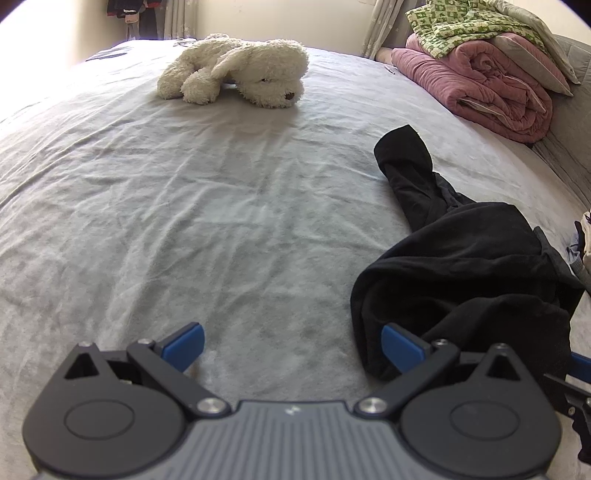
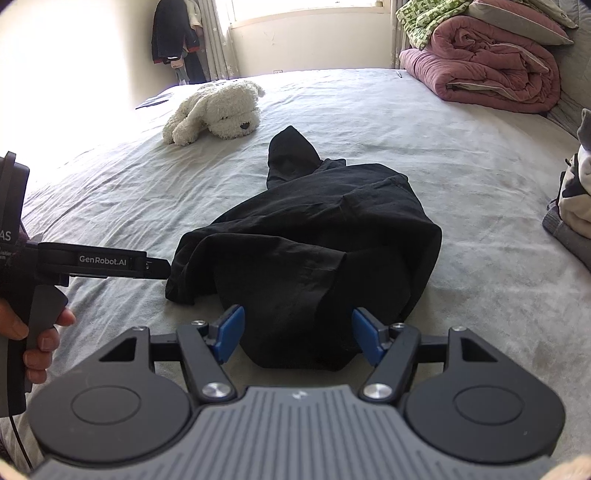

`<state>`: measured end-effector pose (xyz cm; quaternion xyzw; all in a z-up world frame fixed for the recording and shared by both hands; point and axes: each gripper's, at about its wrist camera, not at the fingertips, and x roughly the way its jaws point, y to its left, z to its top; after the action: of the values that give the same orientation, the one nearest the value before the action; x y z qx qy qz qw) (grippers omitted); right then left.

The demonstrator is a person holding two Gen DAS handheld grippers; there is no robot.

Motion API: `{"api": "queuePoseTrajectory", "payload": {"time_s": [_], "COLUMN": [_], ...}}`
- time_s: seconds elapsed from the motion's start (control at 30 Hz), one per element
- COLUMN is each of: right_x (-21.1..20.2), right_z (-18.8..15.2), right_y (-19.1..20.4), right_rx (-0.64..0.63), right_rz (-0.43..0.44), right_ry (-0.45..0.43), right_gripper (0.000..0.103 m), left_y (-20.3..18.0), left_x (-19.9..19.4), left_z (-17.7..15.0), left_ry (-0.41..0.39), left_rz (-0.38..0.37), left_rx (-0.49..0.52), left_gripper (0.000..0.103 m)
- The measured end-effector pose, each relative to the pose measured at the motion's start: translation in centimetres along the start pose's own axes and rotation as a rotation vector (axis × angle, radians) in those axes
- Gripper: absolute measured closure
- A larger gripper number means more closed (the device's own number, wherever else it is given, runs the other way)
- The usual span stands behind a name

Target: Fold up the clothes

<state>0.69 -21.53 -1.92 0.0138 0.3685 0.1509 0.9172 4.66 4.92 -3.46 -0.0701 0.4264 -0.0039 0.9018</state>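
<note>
A crumpled black garment (image 2: 314,229) lies on the grey bed sheet (image 2: 480,192), with one narrow end stretched toward the far side. My right gripper (image 2: 298,315) stands open over the garment's near rounded edge. The cloth lies between its blue pads, and neither pad presses on it. In the left wrist view the same garment (image 1: 461,258) sits to the right. My left gripper (image 1: 291,334) is wide open over bare sheet, its right pad beside the garment's left edge. A hand (image 2: 40,339) holds the left gripper (image 2: 157,267), whose tip points at the garment's left corner.
A white plush dog (image 2: 218,110) lies on the far left of the bed. A rolled pink quilt (image 2: 487,70) with a green patterned blanket (image 2: 424,18) on top is at the far right. More clothes (image 2: 576,206) are piled at the right edge.
</note>
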Motion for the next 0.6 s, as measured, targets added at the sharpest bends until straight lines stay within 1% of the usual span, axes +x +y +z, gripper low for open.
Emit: {"api": "queuePoseTrajectory", "payload": {"time_s": [0.6], "right_x": [3.6], "right_z": [0.0], "right_y": [0.2], "right_rx": [0.001], "right_rz": [-0.077], "right_ry": [0.022], "right_gripper": [0.034], "left_y": [0.5], "left_x": [-0.5], "left_z": [0.0], "left_ry": [0.001], "left_rz": [-0.014], "left_rx": [-0.016], "left_gripper": [0.001]}}
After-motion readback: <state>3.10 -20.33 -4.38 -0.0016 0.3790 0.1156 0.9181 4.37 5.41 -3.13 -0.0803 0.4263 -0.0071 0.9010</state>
